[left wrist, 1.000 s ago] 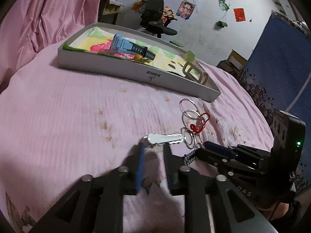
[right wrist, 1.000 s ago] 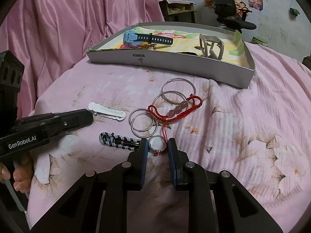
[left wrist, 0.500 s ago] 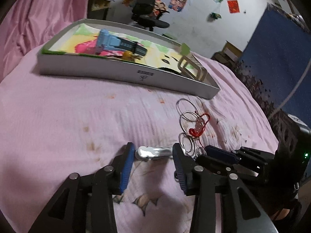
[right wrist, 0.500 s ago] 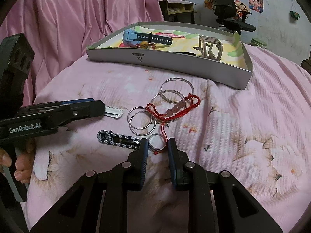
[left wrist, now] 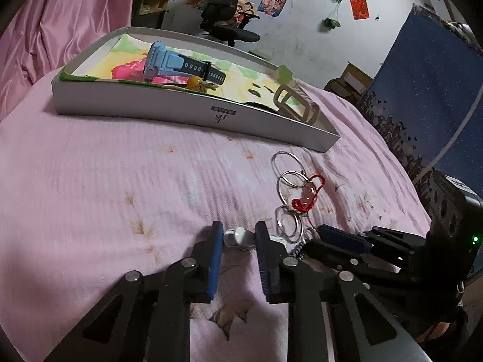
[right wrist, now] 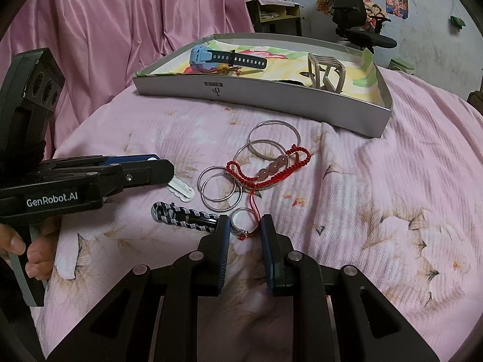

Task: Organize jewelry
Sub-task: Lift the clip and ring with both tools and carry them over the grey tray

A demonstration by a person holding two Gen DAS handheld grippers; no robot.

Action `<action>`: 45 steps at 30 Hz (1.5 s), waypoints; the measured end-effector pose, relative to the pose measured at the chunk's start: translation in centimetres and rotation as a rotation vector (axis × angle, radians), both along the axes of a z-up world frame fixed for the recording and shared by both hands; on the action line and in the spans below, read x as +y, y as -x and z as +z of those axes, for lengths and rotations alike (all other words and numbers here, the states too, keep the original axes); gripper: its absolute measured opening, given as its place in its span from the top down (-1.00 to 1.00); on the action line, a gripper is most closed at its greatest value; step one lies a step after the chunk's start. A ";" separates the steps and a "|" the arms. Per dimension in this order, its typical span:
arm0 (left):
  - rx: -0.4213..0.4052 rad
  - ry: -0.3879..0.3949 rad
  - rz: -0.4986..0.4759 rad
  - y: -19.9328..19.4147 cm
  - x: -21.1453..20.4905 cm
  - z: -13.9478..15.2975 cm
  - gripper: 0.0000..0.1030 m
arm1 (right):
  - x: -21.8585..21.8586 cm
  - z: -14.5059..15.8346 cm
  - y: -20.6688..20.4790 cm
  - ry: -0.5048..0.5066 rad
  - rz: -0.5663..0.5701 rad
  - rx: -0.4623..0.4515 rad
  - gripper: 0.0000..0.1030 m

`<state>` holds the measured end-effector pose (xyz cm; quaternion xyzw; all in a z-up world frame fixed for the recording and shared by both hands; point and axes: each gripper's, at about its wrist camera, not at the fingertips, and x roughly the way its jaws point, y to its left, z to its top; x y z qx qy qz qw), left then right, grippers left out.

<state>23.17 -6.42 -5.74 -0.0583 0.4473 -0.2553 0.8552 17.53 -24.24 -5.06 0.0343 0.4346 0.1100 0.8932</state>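
Note:
A white scalloped hair clip (left wrist: 238,239) lies on the pink bedspread between the fingers of my left gripper (left wrist: 239,235); the jaws are closing around it, and I cannot tell if they touch it. The clip's end (right wrist: 182,189) pokes out past the left gripper (right wrist: 163,167) in the right wrist view. My right gripper (right wrist: 244,224) straddles a silver ring (right wrist: 244,222) with a red stone, jaws close beside it. Silver bangles (right wrist: 273,141), small hoops (right wrist: 220,191), a red bead bracelet (right wrist: 268,167) and a striped clip (right wrist: 181,215) lie nearby.
A grey tray (right wrist: 259,93) at the back holds a blue watch (right wrist: 208,58), a beige hair claw (right wrist: 326,71) and a small yellow bead piece (left wrist: 194,82). Pink curtain (right wrist: 120,24) on the left. An office chair (right wrist: 353,24) and desk stand behind the bed.
My left gripper opened wide, moved forward over the white hair clip, and now its jaws have narrowed around it. My right gripper stayed around the ring.

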 end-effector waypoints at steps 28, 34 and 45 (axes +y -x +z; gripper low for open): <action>0.015 -0.054 -0.105 4.8 -1.1 0.3 0.72 | -1.2 0.9 1.4 -0.039 -0.009 -0.050 0.67; 0.010 -0.084 -0.132 4.5 -2.0 0.0 0.75 | -1.4 0.9 1.5 -0.031 -0.016 -0.048 0.67; -0.095 -0.040 0.025 5.3 0.0 2.0 0.76 | -1.9 1.8 1.9 -0.058 -0.026 -0.119 0.67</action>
